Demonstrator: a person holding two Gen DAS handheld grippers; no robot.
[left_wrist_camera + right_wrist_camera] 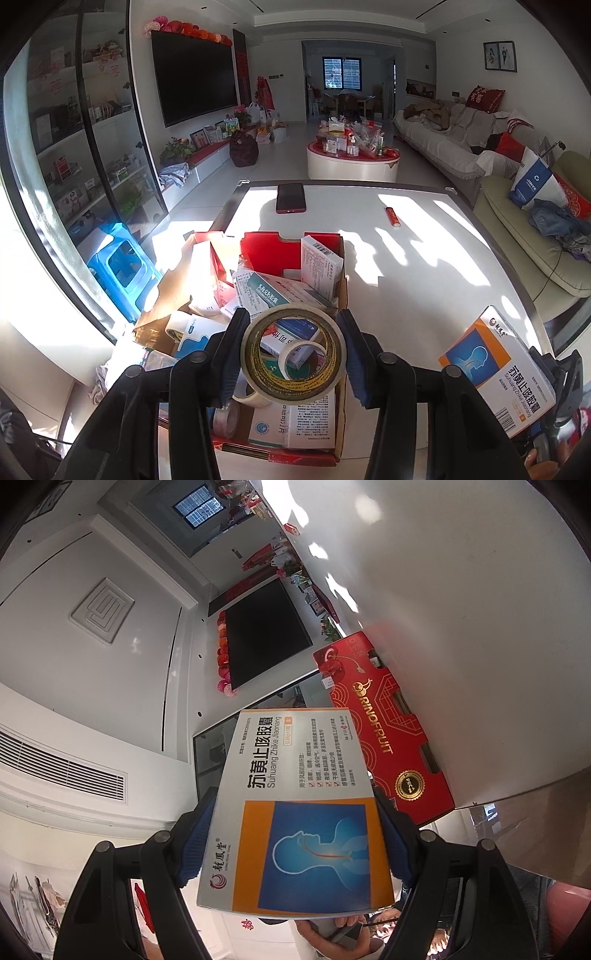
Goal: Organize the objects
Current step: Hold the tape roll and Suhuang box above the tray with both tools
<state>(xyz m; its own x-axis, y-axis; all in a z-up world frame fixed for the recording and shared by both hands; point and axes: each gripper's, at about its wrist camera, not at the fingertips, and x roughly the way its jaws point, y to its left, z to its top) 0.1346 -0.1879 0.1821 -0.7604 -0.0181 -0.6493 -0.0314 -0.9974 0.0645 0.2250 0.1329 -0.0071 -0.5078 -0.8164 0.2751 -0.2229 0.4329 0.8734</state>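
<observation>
- Roll of clear packing tape (293,354) clamped upright between the blue pads of the left gripper (293,356), hole facing the camera; yellowish band with repeated dark print inside the core, too small to read.
- Held just above a red cardboard box (273,251) on the white table (424,251); box crammed with medicine cartons, a smaller tape roll (301,356) seen through the hole, another roll (225,419) low at the near left.
- On a green-and-white carton (273,291) in the box, Chinese characters, not legible in full.
- Right gripper (291,834) closed on a flat medicine box (295,812), pads pressed on both long edges; box tilted, held up off the table, beside the red box.
- On that box: "Suhuang Zhike Jiaonang" under large black Chinese characters, "LONG FENG TANG" by a red swirl logo, a ticked list of small Chinese lines.
- Look of the box: white upper half, orange lower half, blue panel with a white-outlined head and throat in profile.
- Same medicine box at the right edge of the left wrist view (498,373).
- Red box's side in the right wrist view (388,731): "RINOFRUIT" in gold, a gold round seal, cherry drawing.
- Farther back on the table: dark phone (291,198) lying flat, small red tube (392,216) well apart from it.
</observation>
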